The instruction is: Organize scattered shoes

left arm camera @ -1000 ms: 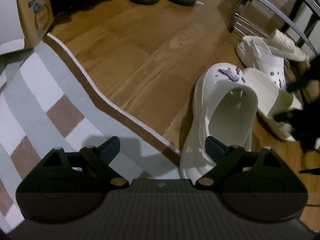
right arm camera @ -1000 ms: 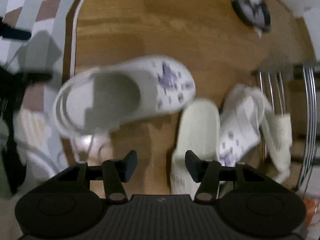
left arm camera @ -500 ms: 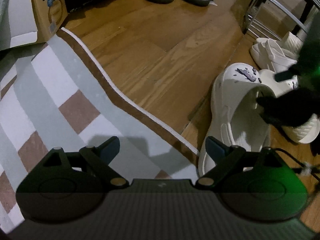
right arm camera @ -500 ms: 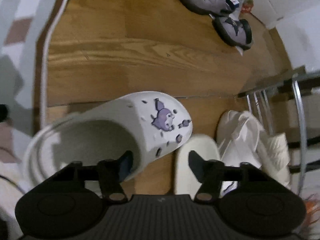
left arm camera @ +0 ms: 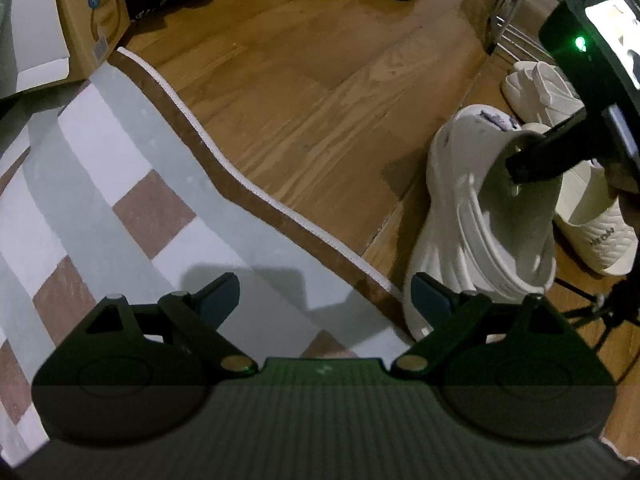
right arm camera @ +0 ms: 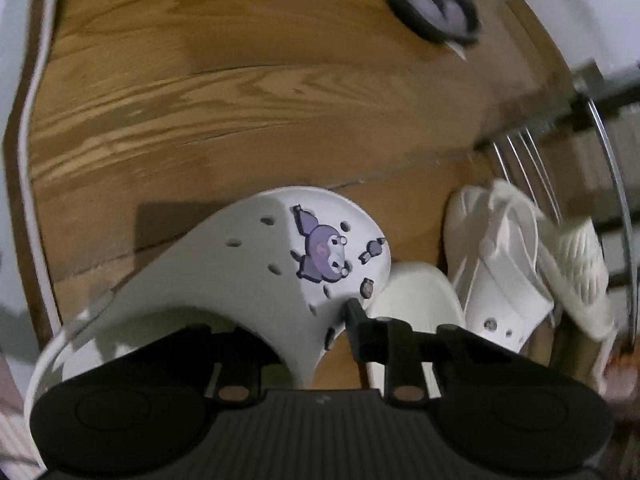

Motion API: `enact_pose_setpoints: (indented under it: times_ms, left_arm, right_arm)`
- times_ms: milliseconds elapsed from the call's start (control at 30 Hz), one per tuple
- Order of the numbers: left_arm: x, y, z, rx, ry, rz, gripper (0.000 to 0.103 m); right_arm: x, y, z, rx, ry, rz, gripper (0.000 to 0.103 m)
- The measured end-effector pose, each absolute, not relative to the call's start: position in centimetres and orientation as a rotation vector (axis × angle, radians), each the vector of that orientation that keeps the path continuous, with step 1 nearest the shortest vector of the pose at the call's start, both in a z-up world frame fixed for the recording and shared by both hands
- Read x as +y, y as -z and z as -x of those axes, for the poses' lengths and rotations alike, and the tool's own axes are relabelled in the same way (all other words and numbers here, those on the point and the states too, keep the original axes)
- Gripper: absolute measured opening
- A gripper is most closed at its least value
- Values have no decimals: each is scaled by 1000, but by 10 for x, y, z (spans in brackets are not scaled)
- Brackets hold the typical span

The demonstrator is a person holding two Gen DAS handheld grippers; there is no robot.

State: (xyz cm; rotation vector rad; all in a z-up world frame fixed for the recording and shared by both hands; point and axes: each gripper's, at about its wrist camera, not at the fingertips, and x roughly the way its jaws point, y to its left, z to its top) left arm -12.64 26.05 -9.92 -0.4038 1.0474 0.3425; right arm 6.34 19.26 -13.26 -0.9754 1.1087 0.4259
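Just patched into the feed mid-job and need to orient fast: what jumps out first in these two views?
The white clog with purple charms stands out, low in the right wrist view, with the right tool clamped on its upper, jaws having just closed, one finger inside and one outside. Beside it lie a cream slide and more white shoes by a metal rack. The left tool hangs open over a striped rug.

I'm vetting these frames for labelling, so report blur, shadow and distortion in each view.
Left wrist view: sharp, dim, fisheye bends the rug edge; the left gripper casts a shadow on the rug. Right wrist view: motion-smeared at the rim, grey slippers blurred, white clog fairly crisp.
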Motion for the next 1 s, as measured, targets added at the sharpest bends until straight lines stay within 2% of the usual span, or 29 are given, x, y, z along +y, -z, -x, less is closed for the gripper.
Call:
enact_pose_setpoints:
  times_ms: [233, 433, 800, 1000]
  left_arm:
    - [267, 90, 132, 996, -365, 407, 94]
    - [267, 77, 136, 911, -370, 381, 94]
    - [244, 50, 137, 749, -249, 276, 96]
    - [252, 48, 138, 711, -141, 268, 96]
  right_arm:
    - [167, 117, -92, 1372, -247, 634, 17]
    - [141, 110, -103, 1549, -112, 385, 17]
    - [109, 103, -99, 1700, -8, 135, 18]
    - [97, 109, -105, 1804, -18, 61, 23]
